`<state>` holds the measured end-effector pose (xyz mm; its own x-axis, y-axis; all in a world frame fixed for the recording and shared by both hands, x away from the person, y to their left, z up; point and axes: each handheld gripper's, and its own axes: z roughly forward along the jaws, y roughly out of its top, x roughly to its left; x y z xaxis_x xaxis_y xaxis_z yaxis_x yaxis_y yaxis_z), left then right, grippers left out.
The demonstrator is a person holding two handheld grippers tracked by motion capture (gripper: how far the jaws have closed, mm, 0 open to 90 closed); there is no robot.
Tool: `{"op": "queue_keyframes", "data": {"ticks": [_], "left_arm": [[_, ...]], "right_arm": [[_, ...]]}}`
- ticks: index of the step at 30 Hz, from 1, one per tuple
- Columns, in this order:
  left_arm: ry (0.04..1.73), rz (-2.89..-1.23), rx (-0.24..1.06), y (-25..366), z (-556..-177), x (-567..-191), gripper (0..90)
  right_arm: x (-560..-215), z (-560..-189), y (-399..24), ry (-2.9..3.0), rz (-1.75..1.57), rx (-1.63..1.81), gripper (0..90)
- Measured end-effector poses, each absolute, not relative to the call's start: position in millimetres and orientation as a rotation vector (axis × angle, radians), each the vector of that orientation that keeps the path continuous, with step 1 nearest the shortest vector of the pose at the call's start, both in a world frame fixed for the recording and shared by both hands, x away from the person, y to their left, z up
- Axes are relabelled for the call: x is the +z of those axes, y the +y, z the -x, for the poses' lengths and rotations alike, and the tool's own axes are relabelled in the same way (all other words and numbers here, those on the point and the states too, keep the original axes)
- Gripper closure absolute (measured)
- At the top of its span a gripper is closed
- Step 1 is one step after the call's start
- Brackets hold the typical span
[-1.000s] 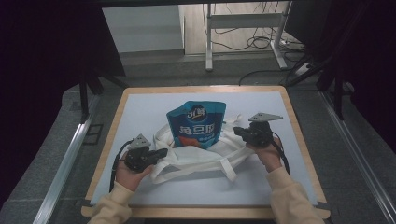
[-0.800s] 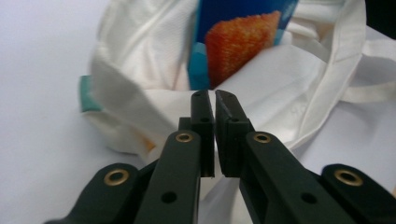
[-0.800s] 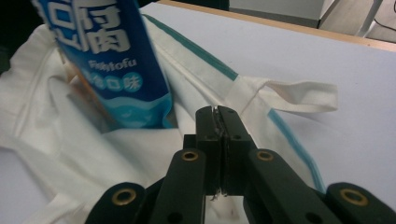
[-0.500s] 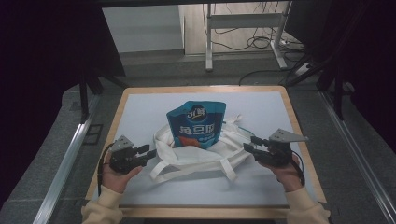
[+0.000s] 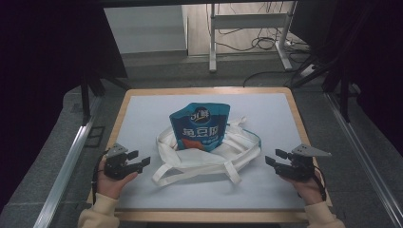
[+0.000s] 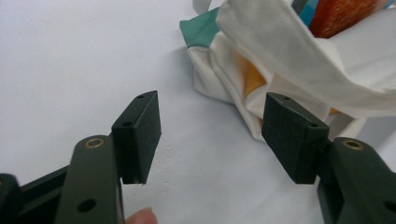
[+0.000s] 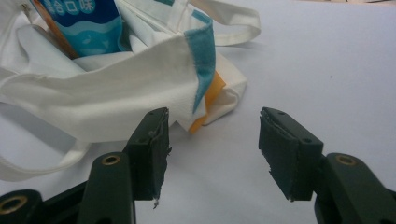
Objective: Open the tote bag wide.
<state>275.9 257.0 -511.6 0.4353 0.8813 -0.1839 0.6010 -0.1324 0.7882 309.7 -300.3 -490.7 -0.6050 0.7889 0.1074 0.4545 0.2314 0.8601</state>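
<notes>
Right now both grippers sit apart from the white tote bag (image 5: pixel 209 154), one to each side of it on the white table mat (image 5: pixel 142 114). The left gripper (image 5: pixel 142 162) has its jaws spread wide and holds nothing; the right gripper (image 5: pixel 272 160) is equally wide and empty. The blue snack pouch (image 5: pixel 199 126) stands upright in the bag's mouth, roughly at the mat's centre, with most of it above the cloth. The risk, as I judge it, lies in that tall pouch — a tug on one side of the limp fabric could tip it out. The loose handle straps (image 5: pixel 190 173) trail toward the near edge and could snag a jaw — or a pinch might catch only a single layer of cloth.
</notes>
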Motion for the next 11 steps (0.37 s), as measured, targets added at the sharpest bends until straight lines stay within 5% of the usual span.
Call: {"op": "queue_keyframes", "data": {"ticks": [11], "left_arm": [[1.29,-1.863,0.423,256.0,-281.0,-517.9,32.9]], "right_arm": [[-494.0,-312.0,-297.4,2.16,-1.145,1.291,39.2]]}}
